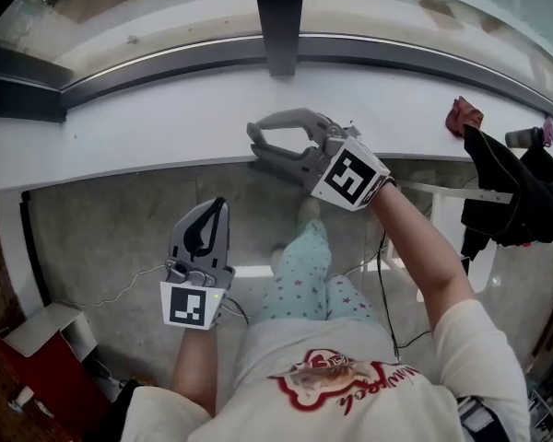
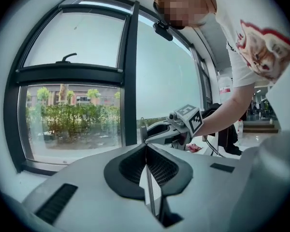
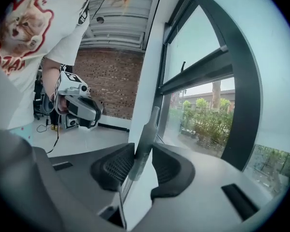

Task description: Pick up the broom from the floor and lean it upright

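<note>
- The right gripper (image 1: 254,141) has its fingers clenched on the broom handle (image 3: 146,134) — the grey shaft stands nearly upright between them, close to the dark window frame (image 3: 160,88).
- It sits at the edge of the white sill (image 1: 147,118).
- The left gripper (image 1: 217,206) hangs lower, well apart from the broom handle — fingers pressed together on nothing.

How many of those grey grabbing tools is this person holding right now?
2. The left tool sits low, jaws together; the right tool is by the white sill, clamped on a grey handle.
</note>
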`<state>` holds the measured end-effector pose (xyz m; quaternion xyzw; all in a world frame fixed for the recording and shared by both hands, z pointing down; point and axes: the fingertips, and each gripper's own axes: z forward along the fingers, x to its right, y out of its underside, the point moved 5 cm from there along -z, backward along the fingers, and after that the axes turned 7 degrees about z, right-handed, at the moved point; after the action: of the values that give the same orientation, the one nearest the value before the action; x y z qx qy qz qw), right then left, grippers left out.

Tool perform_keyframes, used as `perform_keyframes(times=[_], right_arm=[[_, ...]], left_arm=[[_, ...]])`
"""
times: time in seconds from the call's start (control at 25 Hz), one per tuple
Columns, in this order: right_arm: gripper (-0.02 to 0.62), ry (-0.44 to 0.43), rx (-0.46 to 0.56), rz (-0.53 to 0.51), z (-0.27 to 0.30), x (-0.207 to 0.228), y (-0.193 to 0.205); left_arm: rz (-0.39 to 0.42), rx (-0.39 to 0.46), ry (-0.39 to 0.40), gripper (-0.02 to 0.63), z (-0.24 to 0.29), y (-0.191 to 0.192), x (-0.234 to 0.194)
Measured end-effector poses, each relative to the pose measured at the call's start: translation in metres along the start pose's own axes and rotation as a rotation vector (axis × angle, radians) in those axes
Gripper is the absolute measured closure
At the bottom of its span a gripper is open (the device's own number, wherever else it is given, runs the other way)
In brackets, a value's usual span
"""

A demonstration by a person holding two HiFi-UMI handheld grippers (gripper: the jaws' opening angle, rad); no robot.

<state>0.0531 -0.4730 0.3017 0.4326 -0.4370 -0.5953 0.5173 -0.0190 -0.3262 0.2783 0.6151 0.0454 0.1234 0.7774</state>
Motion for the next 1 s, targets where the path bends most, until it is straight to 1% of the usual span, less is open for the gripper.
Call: perform_keyframes(times=[0.08, 0.16, 0.24, 0.36, 0.52, 0.6, 0.64, 0.72, 0.84, 0.92, 1.0], right_arm=[[0.471, -0.003, 0.000, 0.025, -0.002, 0.020, 0.001], [0.471, -0.019, 0.019, 0.068, -0.004, 0.032, 0.008], [0.471, -0.019, 0.039, 0.095, -0.007, 0.044, 0.014], [0.469, -0.002, 0.033, 0.091, -0.009, 0.057, 0.018], [0.468, -0.002, 0.006, 0.061, -0.009, 0.054, 0.018], [0.468, 0.009, -0.011, 0.029, -0.010, 0.053, 0.018], [0.466, 0.019, -0.009, 0.026, -0.011, 0.054, 0.018], [0.465, 0.031, -0.004, 0.037, -0.014, 0.057, 0.019], [0.463, 0.031, 0.001, 0.064, -0.018, 0.059, 0.020], [0.462, 0.029, 0.005, 0.099, -0.018, 0.056, 0.023], [0.437, 0.030, 0.009, 0.149, -0.013, 0.048, 0.033]], left_arm=[[-0.019, 0.012, -0.018, 0.584, 0.020, -0.001, -0.003], [-0.042, 0.005, -0.034, 0.584, 0.038, 0.001, -0.001], [-0.043, 0.006, -0.037, 0.584, 0.057, 0.001, 0.002], [-0.045, 0.021, -0.046, 0.584, 0.077, 0.001, 0.003], [-0.043, 0.028, -0.058, 0.584, 0.081, -0.002, 0.005], [-0.068, 0.013, -0.070, 0.584, 0.082, -0.003, 0.008], [-0.068, 0.003, -0.072, 0.584, 0.082, -0.002, 0.009], [-0.045, -0.009, -0.072, 0.584, 0.084, 0.000, 0.010], [-0.053, -0.023, -0.088, 0.584, 0.088, 0.003, 0.009], [-0.042, -0.028, -0.120, 0.584, 0.089, 0.011, 0.003], [-0.036, -0.036, -0.166, 0.584, 0.087, 0.018, -0.004]])
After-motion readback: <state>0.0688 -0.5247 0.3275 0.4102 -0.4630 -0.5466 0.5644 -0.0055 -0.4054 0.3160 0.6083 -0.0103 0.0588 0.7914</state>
